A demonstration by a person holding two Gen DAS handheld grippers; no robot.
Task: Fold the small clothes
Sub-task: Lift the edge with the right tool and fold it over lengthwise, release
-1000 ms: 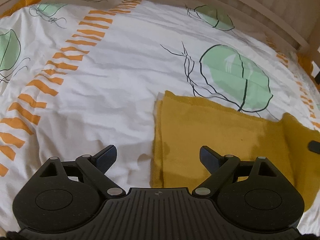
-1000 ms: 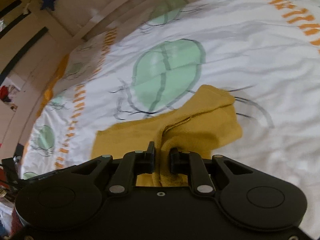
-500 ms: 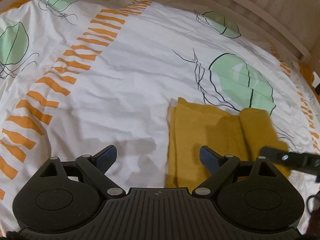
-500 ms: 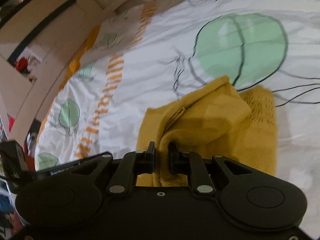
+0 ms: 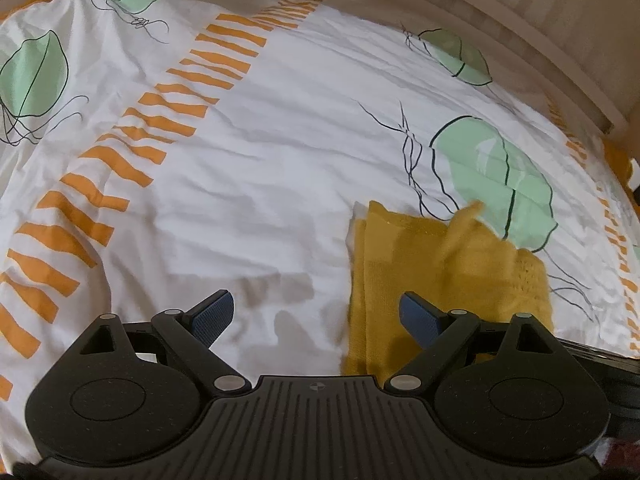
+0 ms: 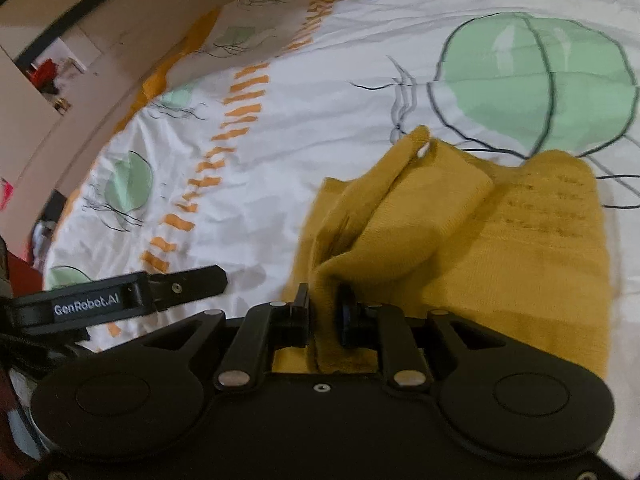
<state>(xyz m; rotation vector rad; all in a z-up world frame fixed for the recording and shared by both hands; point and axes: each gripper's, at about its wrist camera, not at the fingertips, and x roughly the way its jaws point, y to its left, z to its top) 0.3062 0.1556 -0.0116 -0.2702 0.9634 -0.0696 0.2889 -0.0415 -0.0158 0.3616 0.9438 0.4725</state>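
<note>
A mustard-yellow knitted garment (image 5: 460, 272) lies partly folded on the bed, with one flap turned over onto its body (image 6: 500, 248). My right gripper (image 6: 324, 308) has a raised fold of that flap between its jaws. The jaws are starting to open, but the cloth still fills the gap and both pads touch it. My left gripper (image 5: 316, 312) stands wide open over the white sheet. Nothing is between its blue pads, and its right fingertip hovers over the garment's left edge. In the right wrist view the left gripper's black finger (image 6: 160, 288) shows at the left.
The bed cover (image 5: 240, 200) is white with green leaf prints and orange stripes, and is slightly wrinkled. A pale wooden bed frame (image 5: 520, 40) runs along the far side. Beyond the bed's left edge in the right wrist view are walls and some clutter (image 6: 44, 76).
My right gripper has carried the garment's flap leftwards over its body, so the garment looks narrower. Its jaws look slightly wider. The left gripper has stayed open and hardly moved.
</note>
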